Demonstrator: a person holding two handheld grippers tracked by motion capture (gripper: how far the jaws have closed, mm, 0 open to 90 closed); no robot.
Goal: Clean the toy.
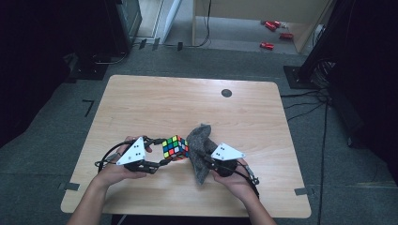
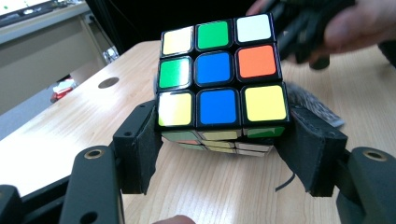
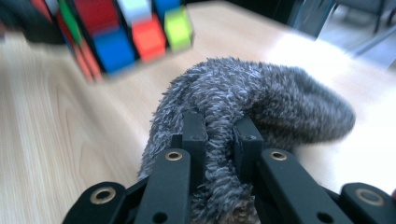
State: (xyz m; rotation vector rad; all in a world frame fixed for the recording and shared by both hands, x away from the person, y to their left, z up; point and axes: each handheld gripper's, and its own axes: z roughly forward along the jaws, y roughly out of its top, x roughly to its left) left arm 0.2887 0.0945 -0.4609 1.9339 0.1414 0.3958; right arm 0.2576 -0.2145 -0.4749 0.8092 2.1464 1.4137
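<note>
A scrambled colour cube (image 1: 175, 146) (image 2: 219, 79) is held just above the wooden table (image 1: 187, 103). My left gripper (image 1: 164, 152) (image 2: 224, 144) is shut on it, one pad pressed on each side. A grey fuzzy cloth (image 1: 199, 136) (image 3: 261, 93) lies bunched right beside the cube. My right gripper (image 1: 201, 155) (image 3: 222, 130) is shut on a fold of it, with fibres squeezed between the jaws. In the right gripper view the cube (image 3: 121, 37) is blurred at the upper left. A corner of the cloth (image 2: 308, 102) peeks out behind the cube in the left gripper view.
A round black hole (image 1: 226, 93) (image 2: 108, 82) sits in the tabletop near the far edge. Red items (image 1: 272, 26) lie on the floor beyond the table. Dark stands and cables flank both sides. Bare wood stretches across the far half.
</note>
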